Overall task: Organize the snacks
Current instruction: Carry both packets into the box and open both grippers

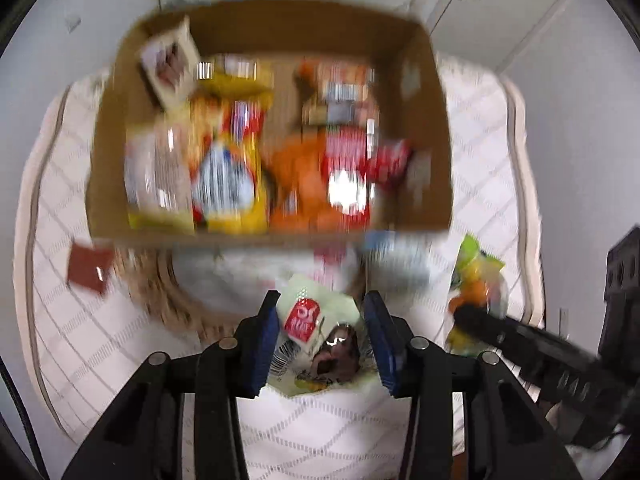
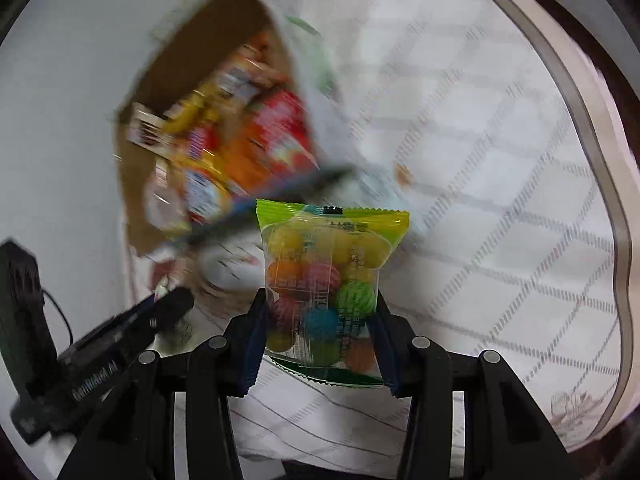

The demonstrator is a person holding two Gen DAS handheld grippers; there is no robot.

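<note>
A brown cardboard box (image 1: 430, 128) stands on the white quilted bed, holding several snack packs: yellow, orange and red bags. It shows blurred in the right wrist view (image 2: 160, 80) too. My left gripper (image 1: 322, 332) is shut on a pale green snack packet (image 1: 320, 344) with a red label, held in front of the box. My right gripper (image 2: 320, 320) is shut on a clear green-topped bag of coloured candy balls (image 2: 324, 276); that bag also shows in the left wrist view (image 1: 476, 280), right of the box.
A small brown-red packet (image 1: 90, 266) lies on the quilt (image 1: 320, 432) left of the box. A woven basket rim (image 1: 160, 292) and more packets lie just in front of the box. The bed edge (image 2: 592, 128) curves at right. Walls and cupboard doors stand behind.
</note>
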